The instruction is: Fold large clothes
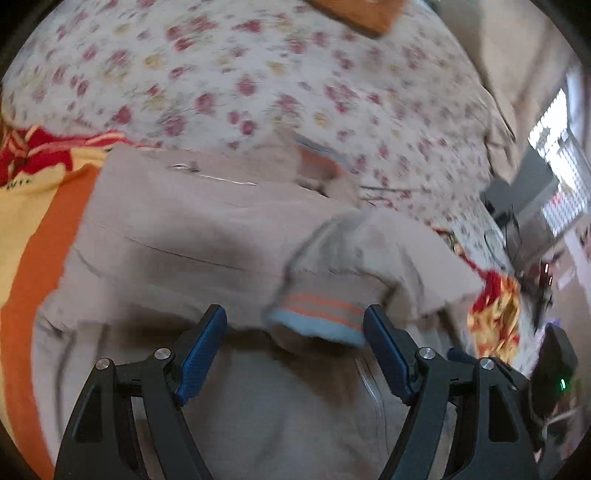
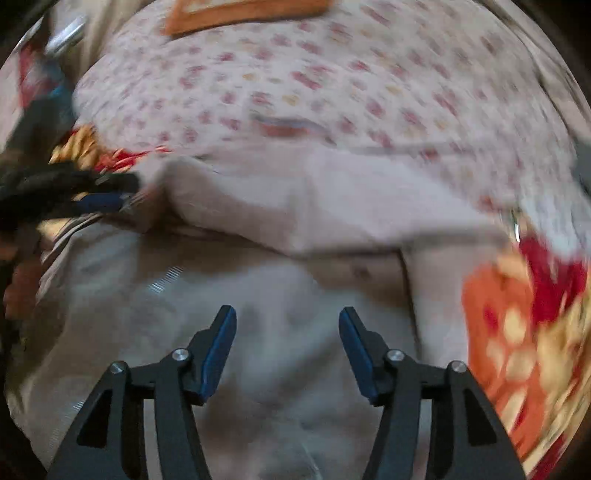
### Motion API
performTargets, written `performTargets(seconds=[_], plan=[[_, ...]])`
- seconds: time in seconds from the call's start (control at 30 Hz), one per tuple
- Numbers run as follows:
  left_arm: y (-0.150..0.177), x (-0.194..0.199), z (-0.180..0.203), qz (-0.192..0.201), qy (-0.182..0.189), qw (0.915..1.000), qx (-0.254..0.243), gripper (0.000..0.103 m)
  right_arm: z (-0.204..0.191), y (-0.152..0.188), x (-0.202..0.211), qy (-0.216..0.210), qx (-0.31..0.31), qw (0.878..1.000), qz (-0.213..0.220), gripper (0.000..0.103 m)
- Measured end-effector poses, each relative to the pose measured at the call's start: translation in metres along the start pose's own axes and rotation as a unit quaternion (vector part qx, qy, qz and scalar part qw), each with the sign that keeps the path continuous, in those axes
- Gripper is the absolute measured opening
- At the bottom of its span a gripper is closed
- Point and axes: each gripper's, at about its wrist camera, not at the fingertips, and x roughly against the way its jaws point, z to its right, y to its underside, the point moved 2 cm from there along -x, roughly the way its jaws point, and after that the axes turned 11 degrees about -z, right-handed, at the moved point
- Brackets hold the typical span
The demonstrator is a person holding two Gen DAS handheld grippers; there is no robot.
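Beige jacket on the bed, both grippers empty

Item one: beige zip jacket [image 1: 177, 236], the garment we are folding. It lies spread on a bed with a floral sheet [image 1: 221, 85]; a sleeve is turned across the body, its striped cuff [image 1: 317, 317] of pale blue and orange uppermost.

Item two: left gripper [image 1: 295, 325]. Its fingers [image 1: 207, 343] stand spread on either side of the cuff, and we see no pad pressing the cloth, so nothing is pinched.

Item three: right gripper [image 2: 288, 332]. Its fingers [image 2: 221, 347] are spread too, hanging over plain jacket cloth with nothing between them. At the left edge of this view we see the left gripper again, dark and blurred.

Item four: red, yellow and orange patterned cloth [image 1: 33, 192] under the jacket's edges, and an orange-brown flat object [image 1: 362, 11] at the far end of the bed, cut off by the frame.

Risks, as we judge them: with neither gripper holding, the turned sleeve may slide back open. A pinch at the cuff might take one layer only, or catch the cloth below, dragging the fold askew.

Hard to make out: both views are smeared by motion. We cannot trace the jacket's hem or collar, nor tell whether the fingertips touch the cloth. The jacket's near part is hidden behind the grippers.
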Motion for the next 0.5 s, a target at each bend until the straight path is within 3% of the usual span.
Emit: performTargets(seconds=[0.03, 0.1, 0.2, 0.3, 0.4, 0.43, 0.5], plan=[[0.003, 0.001, 0.006, 0.011, -0.004, 0.9998, -0.013, 0.067, 0.014, 0.012, -0.012, -0.017, -0.049, 0.999, -0.013, 0.061], [0.009, 0.003, 0.019, 0.025, -0.008, 0.9988, -0.041, 0.067, 0.018, 0.020, -0.010, -0.023, -0.088, 0.996, 0.023, 0.061], [0.011, 0.010, 0.032, 0.042, 0.014, 0.9967, -0.068, 0.067, 0.004, 0.016, -0.019, 0.009, -0.057, 0.998, 0.020, 0.073], [0.010, 0.003, 0.035, 0.042, -0.009, 0.9948, -0.092, 0.067, 0.003, 0.016, -0.021, 0.018, -0.049, 0.998, 0.021, 0.078], [0.004, -0.010, 0.024, 0.029, 0.002, 0.9976, -0.063, 0.050, 0.004, 0.017, -0.019, 0.013, -0.051, 0.998, 0.022, 0.078], [0.002, -0.015, 0.020, 0.020, 0.014, 0.9983, -0.053, 0.037, 0.005, 0.021, -0.016, 0.014, -0.051, 0.998, 0.022, 0.078], [0.004, -0.020, 0.015, 0.004, 0.025, 0.9988, -0.041, 0.019, 0.005, 0.022, -0.016, 0.014, -0.051, 0.998, 0.022, 0.079]])
